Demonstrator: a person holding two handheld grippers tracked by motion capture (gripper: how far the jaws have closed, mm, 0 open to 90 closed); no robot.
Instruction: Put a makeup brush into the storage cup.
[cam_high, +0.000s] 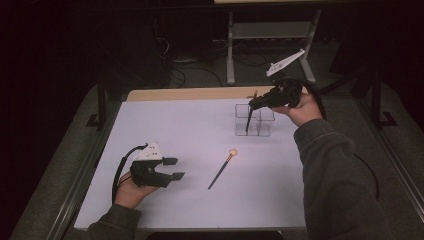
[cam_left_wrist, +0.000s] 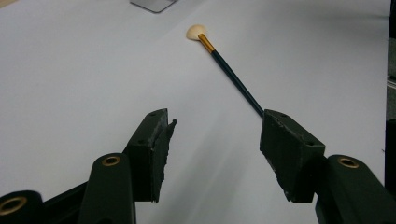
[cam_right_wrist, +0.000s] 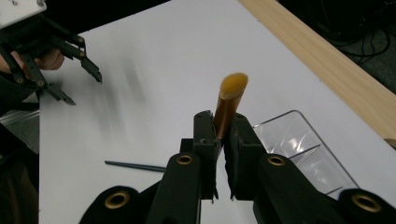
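My right gripper (cam_high: 255, 103) is shut on a makeup brush (cam_right_wrist: 229, 105) with an orange tip and a dark handle. Its handle end (cam_high: 248, 122) reaches down into the clear plastic organizer (cam_high: 265, 126) at the back right of the white table. A second brush (cam_high: 221, 170) with a pale head, gold ferrule and dark handle lies flat near the table's middle. That lying brush (cam_left_wrist: 224, 65) is ahead of my left gripper (cam_left_wrist: 215, 154), whose jaws stand wide apart with nothing between them. My left gripper (cam_high: 176, 168) hovers at the front left.
The organizer (cam_right_wrist: 299, 144) has several compartments with clear walls. A wooden strip (cam_high: 195, 93) runs along the table's far edge. Behind the table stand a grey metal frame (cam_high: 231, 50) and cables on the floor. Broad bare white tabletop (cam_high: 175, 125) lies between the grippers.
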